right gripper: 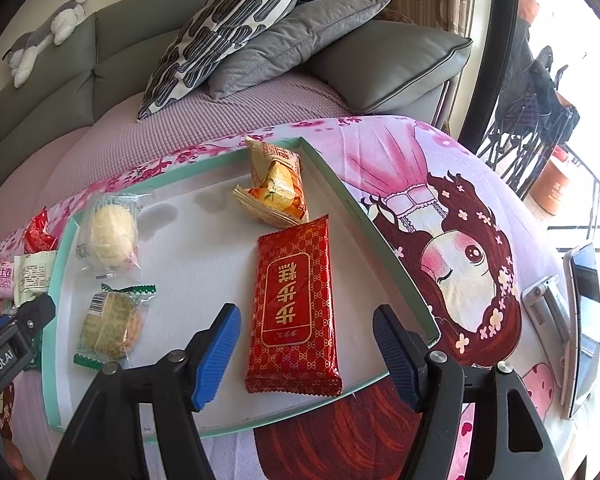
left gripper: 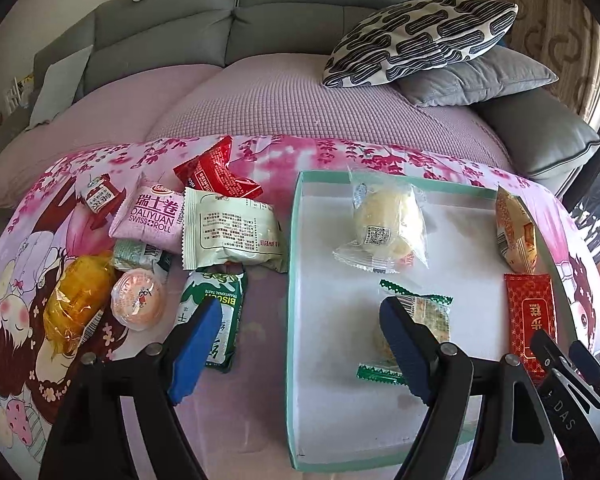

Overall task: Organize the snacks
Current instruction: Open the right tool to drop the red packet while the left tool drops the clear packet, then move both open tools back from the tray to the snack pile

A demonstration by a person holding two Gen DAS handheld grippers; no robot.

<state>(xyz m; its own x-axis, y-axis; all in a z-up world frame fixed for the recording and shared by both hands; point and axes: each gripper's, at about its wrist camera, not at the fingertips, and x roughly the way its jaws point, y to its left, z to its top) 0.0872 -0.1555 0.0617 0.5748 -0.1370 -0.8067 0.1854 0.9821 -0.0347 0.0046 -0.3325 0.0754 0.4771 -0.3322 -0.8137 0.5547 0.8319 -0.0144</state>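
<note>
Both grippers, left gripper (left gripper: 300, 344) and right gripper (right gripper: 306, 354), hang spread wide, holding nothing. 4 snacks sit in the tray (left gripper: 296, 280); I'd grab the green biscuit pack (left gripper: 214, 320) lower left next, pinching across its narrow sides.

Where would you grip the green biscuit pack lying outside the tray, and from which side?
Grip the biscuit pack across its narrow width near the middle, coming from above. It lies flat on the cloth, long axis running toward the left gripper, whose open jaws hang over it and the tray edge. The crimped ends are thin and likely to slip.
</note>
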